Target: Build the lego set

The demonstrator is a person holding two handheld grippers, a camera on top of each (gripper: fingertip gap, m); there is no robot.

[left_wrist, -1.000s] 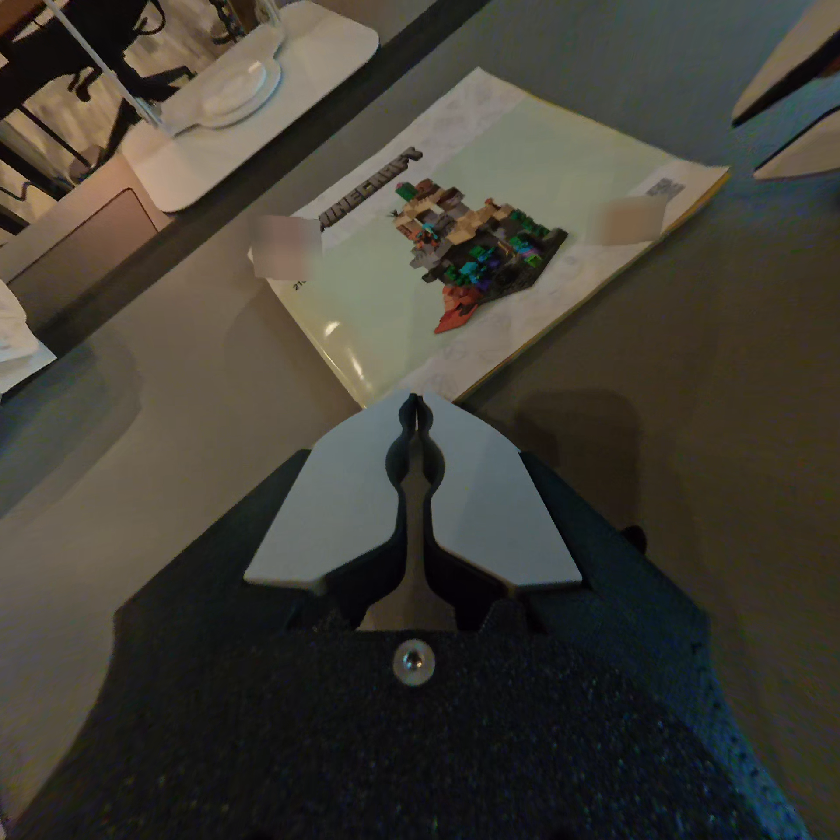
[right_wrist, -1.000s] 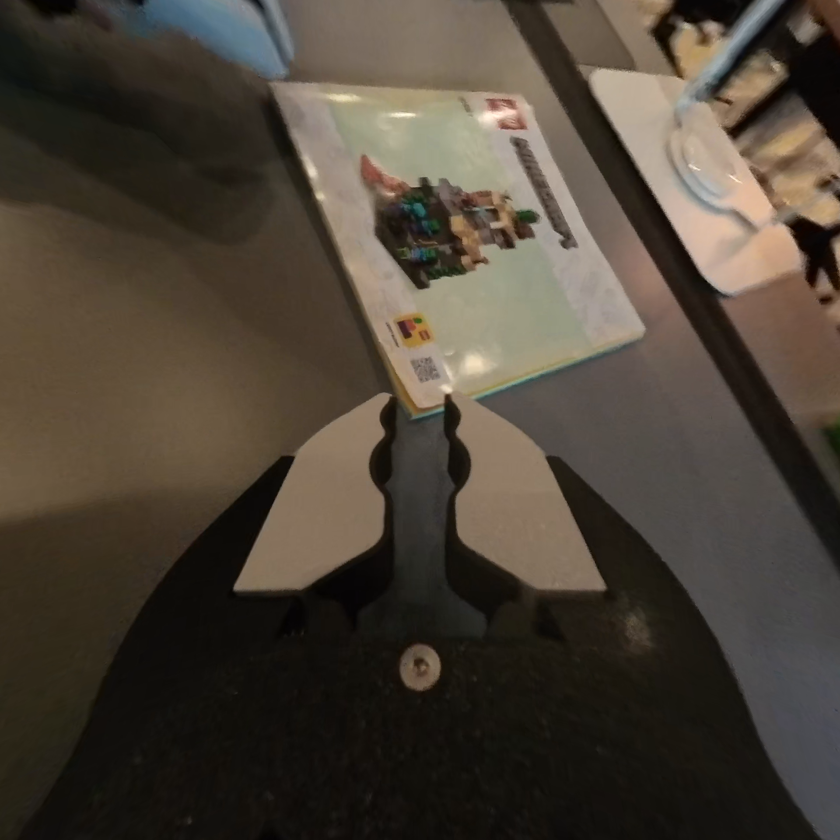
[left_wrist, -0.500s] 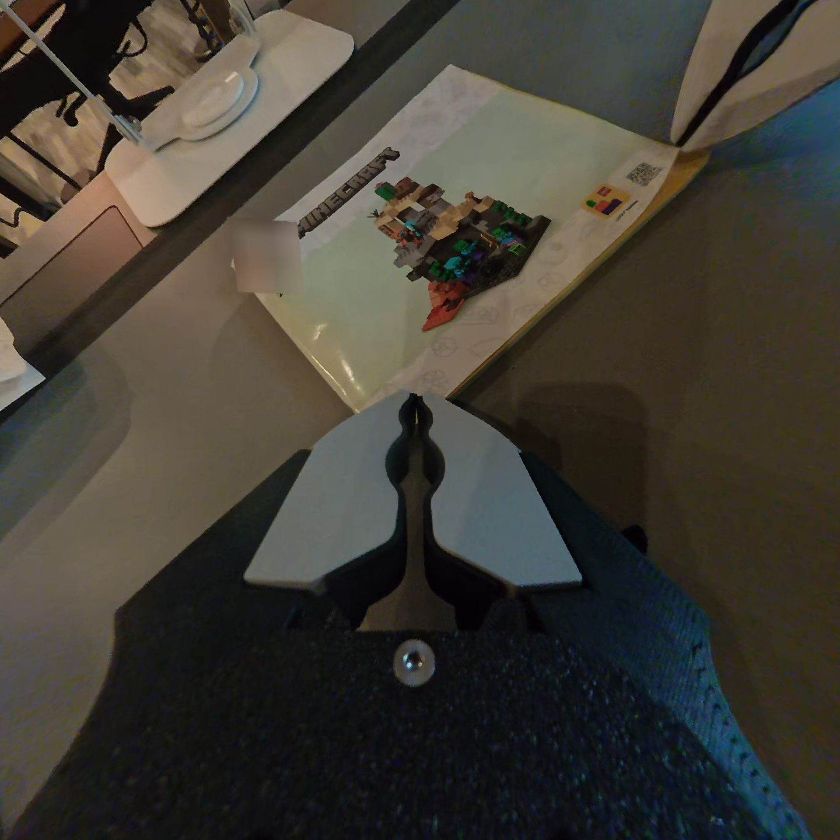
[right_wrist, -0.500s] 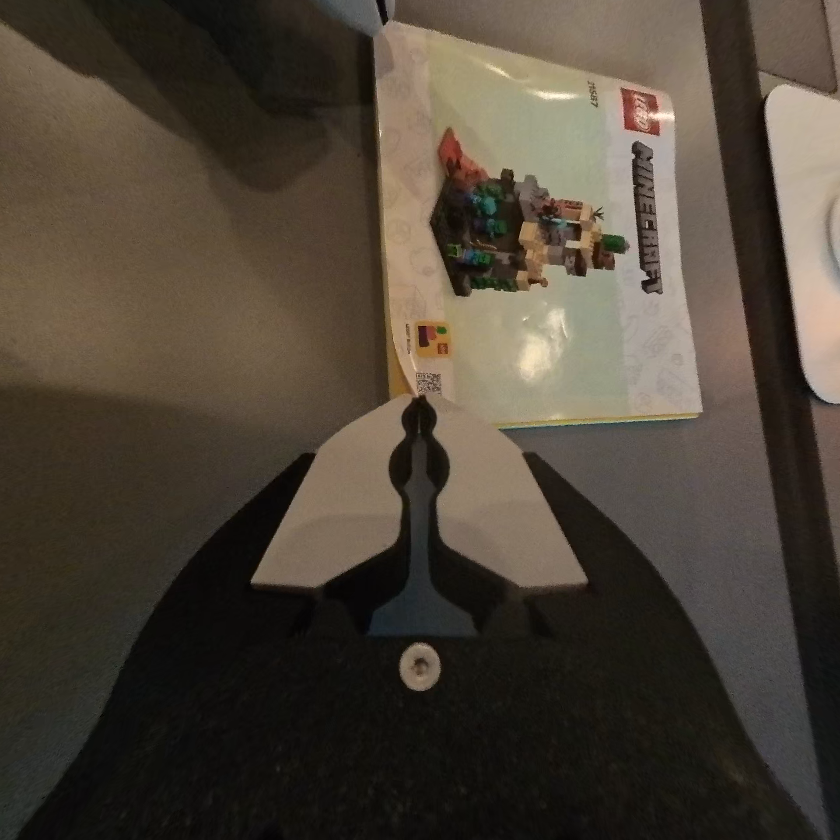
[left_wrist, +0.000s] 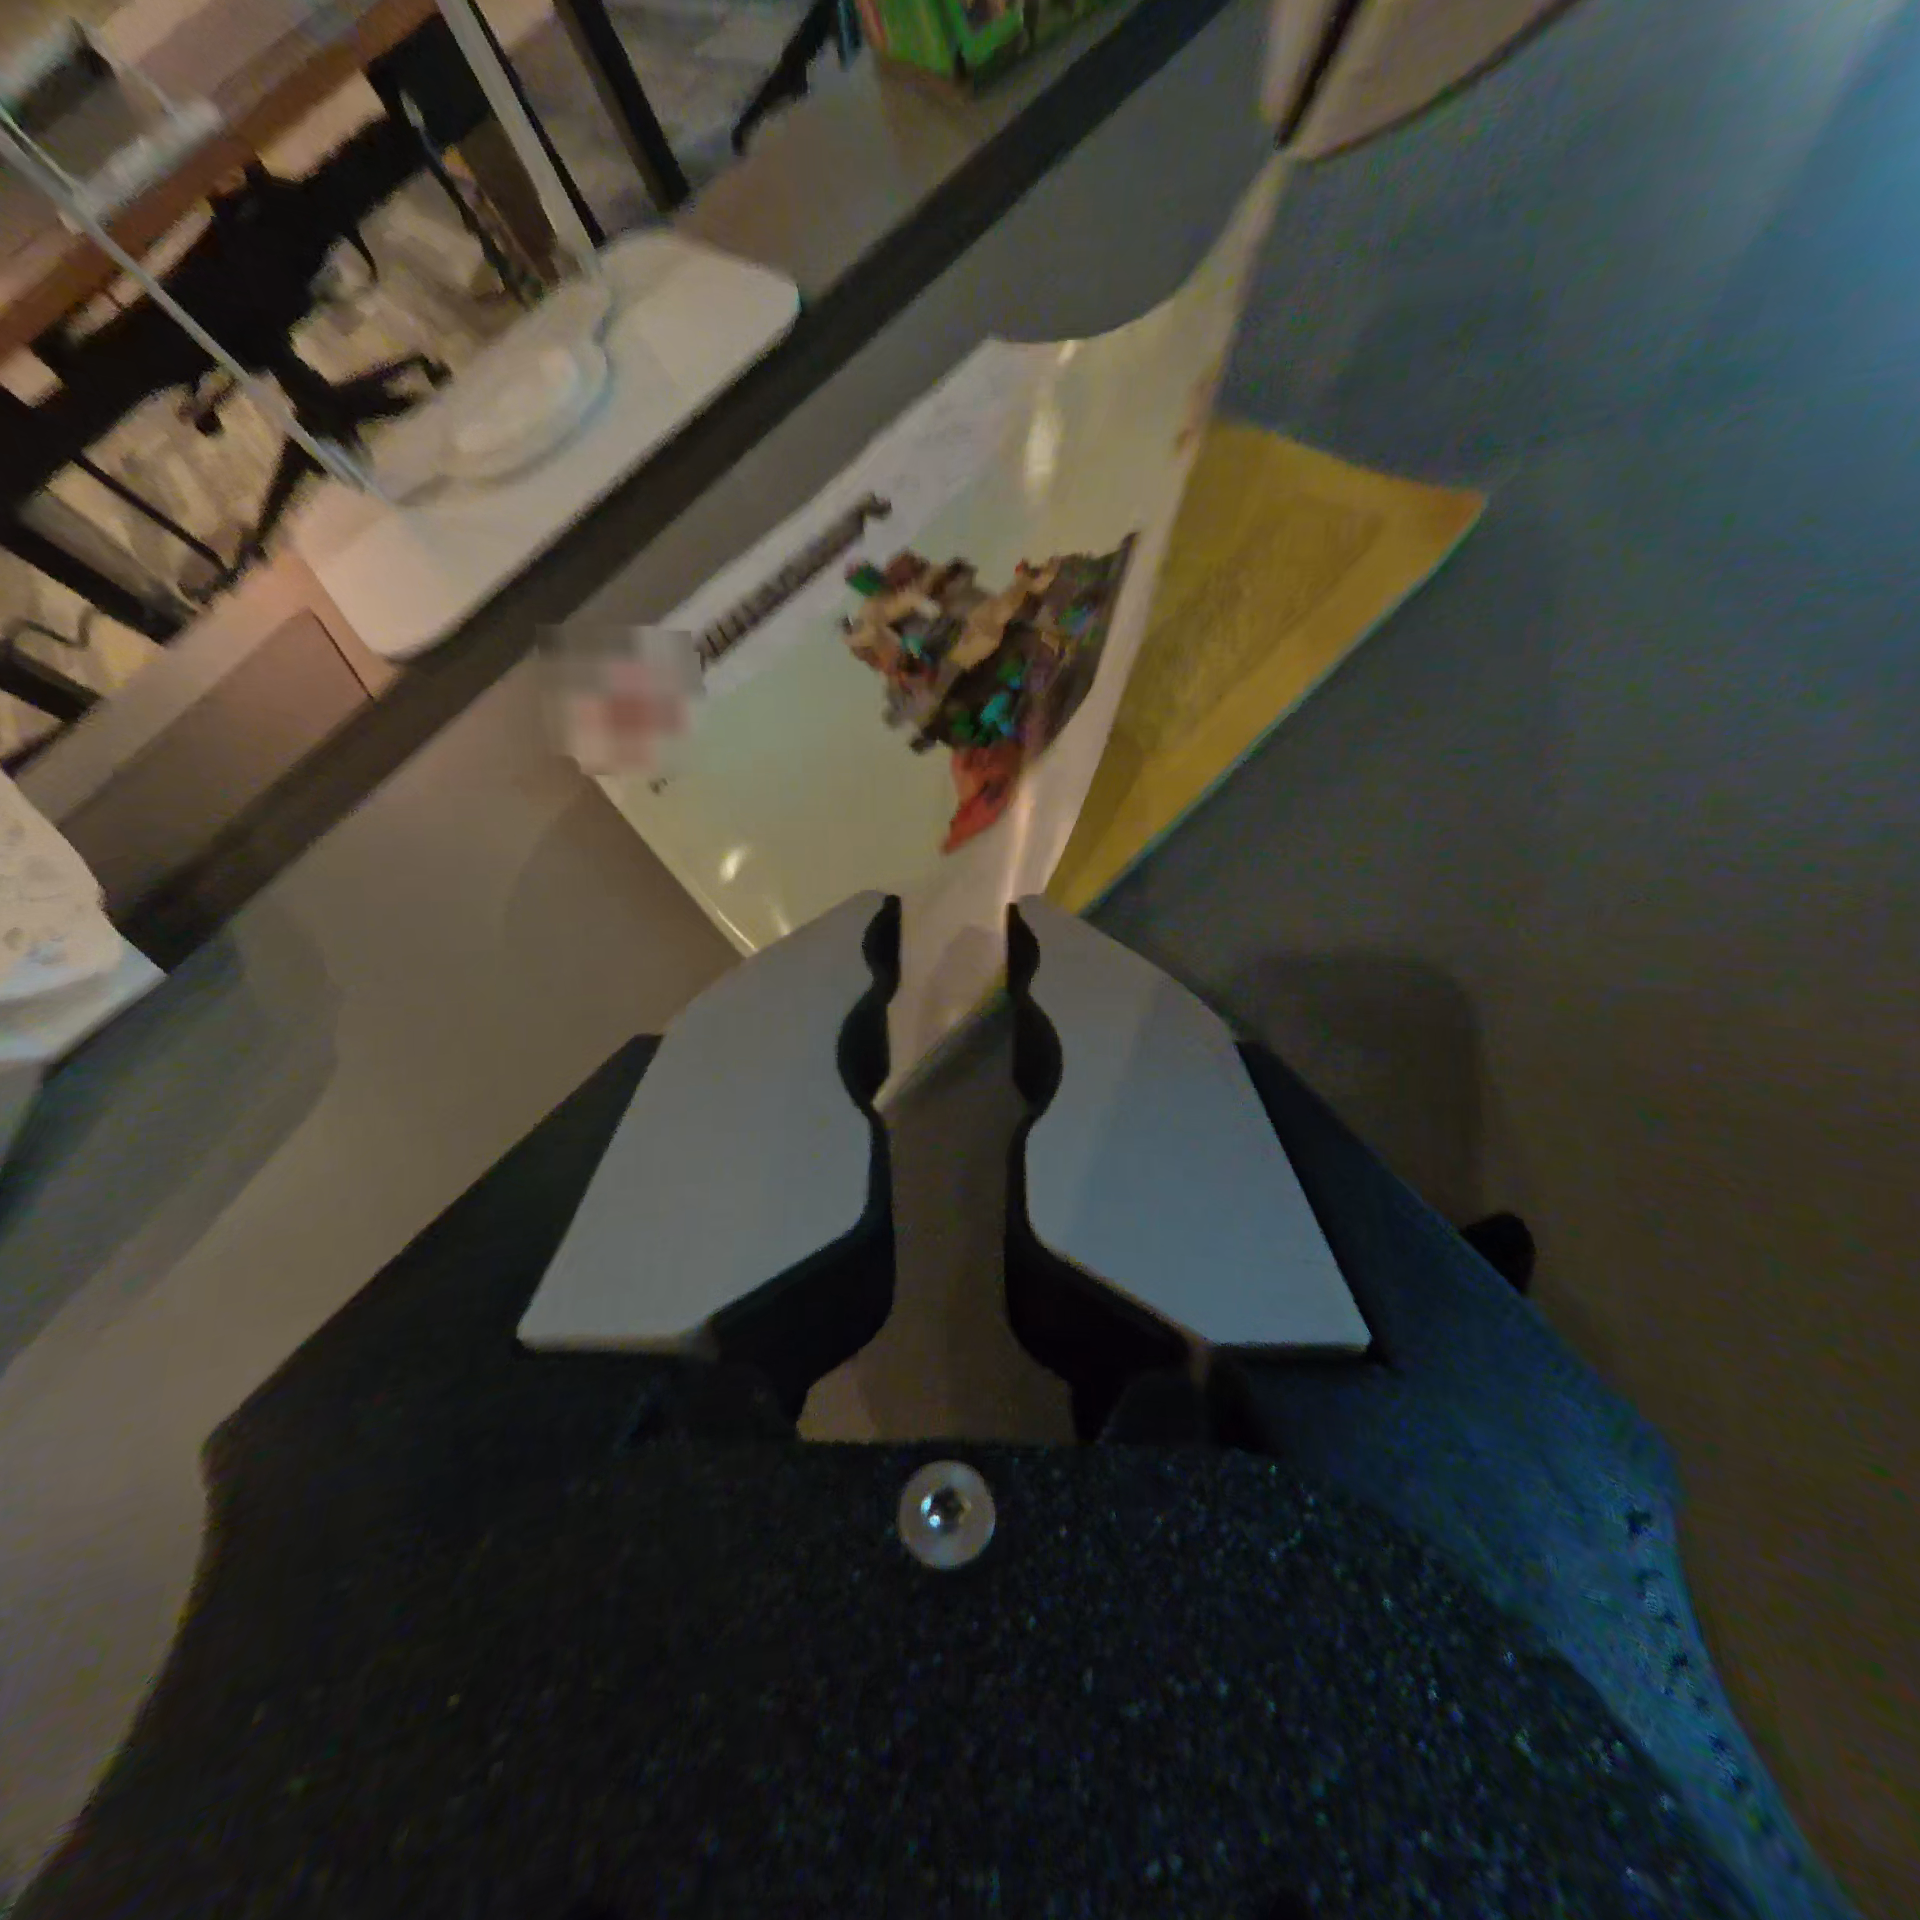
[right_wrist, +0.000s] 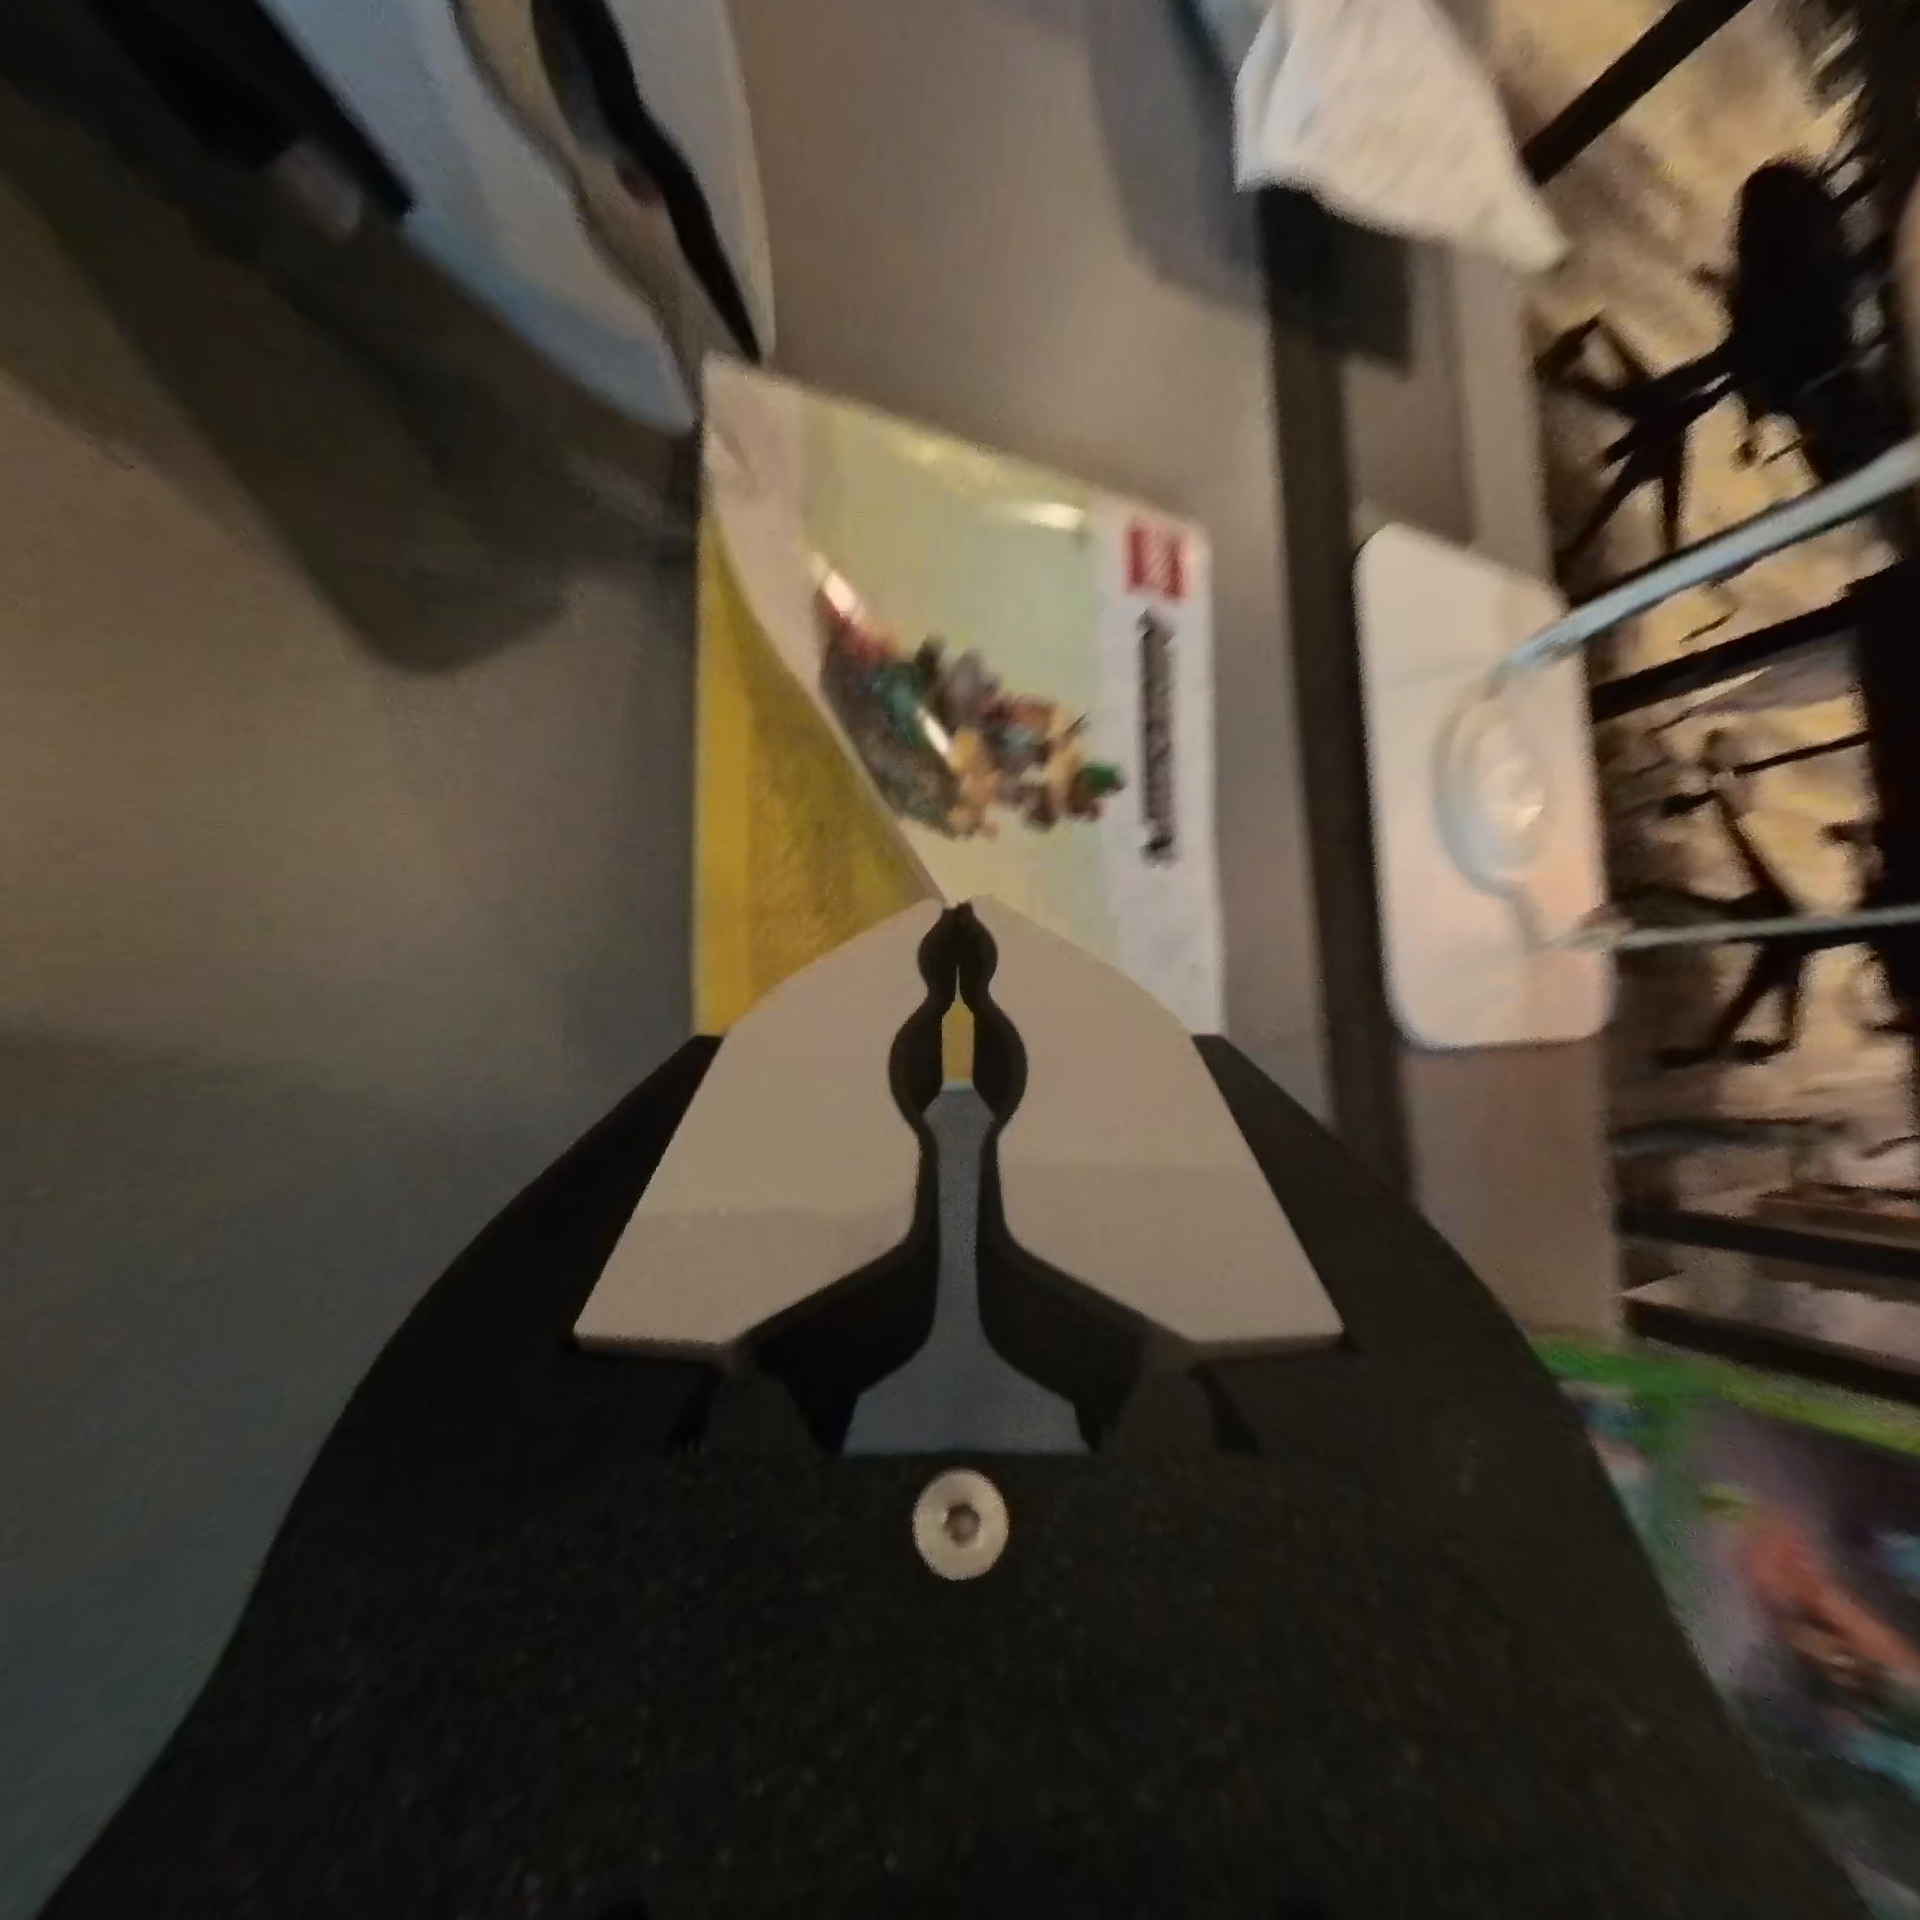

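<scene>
Clearly the building has not begun; the step in hand is opening the instruction booklet that lies on the grey table, just this side of the dark seam that runs along its far part. The right gripper has its fingers pressed together on a corner of the cover and holds it lifted, so the glossy front page with the picture of the model curls upward and a yellow inner page shows beneath it. From the left wrist view, that gripper sits high at the far right, with the cover stretched up to it like a sail.

The left gripper hovers low at the near corner of the booklet, its fingers parted by a modest gap and holding nothing; the near edge of the booklet shows through the gap, though I cannot tell whether it touches the paper. No loose bricks are in sight. A white pad with a clear stand lies beyond the seam, and a green box sits near the right edge, blurred.

My guess is that the next move calls for carrying the cover over toward the spine and laying it flat, while the left gripper presses the lower pages down so the whole booklet does not slide or lift with it.
</scene>
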